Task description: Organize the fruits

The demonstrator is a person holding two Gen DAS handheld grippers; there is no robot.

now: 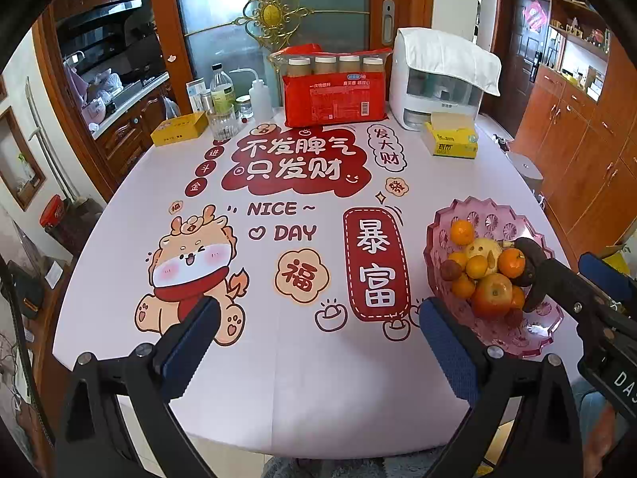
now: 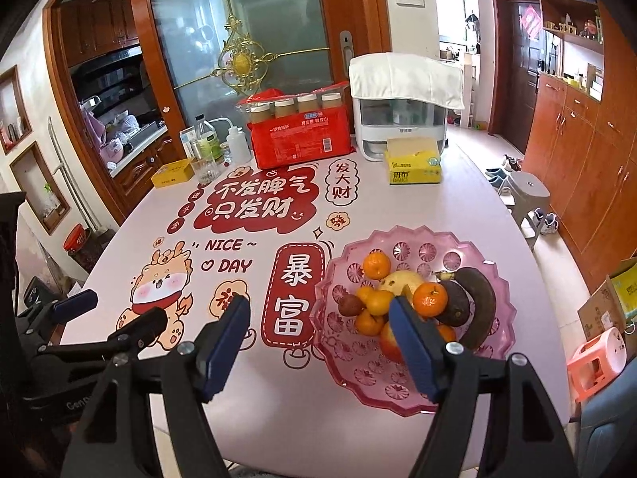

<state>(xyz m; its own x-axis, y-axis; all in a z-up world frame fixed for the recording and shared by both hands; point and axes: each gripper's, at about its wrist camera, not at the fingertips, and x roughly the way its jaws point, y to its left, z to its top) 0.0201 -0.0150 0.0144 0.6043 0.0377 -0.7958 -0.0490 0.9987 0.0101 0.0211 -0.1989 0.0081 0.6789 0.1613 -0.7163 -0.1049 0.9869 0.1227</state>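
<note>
The room is bright with soft daylight. The worktop [image 1: 302, 358] shines pale, with faint shadows. Both pictures look sharp, but edges bend round and corners go black.

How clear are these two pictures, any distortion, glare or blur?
Left wrist view: strong fisheye bending, black corners, table evenly lit, fruit sharp. Right wrist view: same curving, pink fruit bowl crisp, window blown out, mild glare on the glass door.

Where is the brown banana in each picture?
Left wrist view: the banana is at the right, on the far right side of the pink bowl.
Right wrist view: the banana is right of centre, on the bowl's right side.
Shared landmark: the yellow tissue box.
</note>
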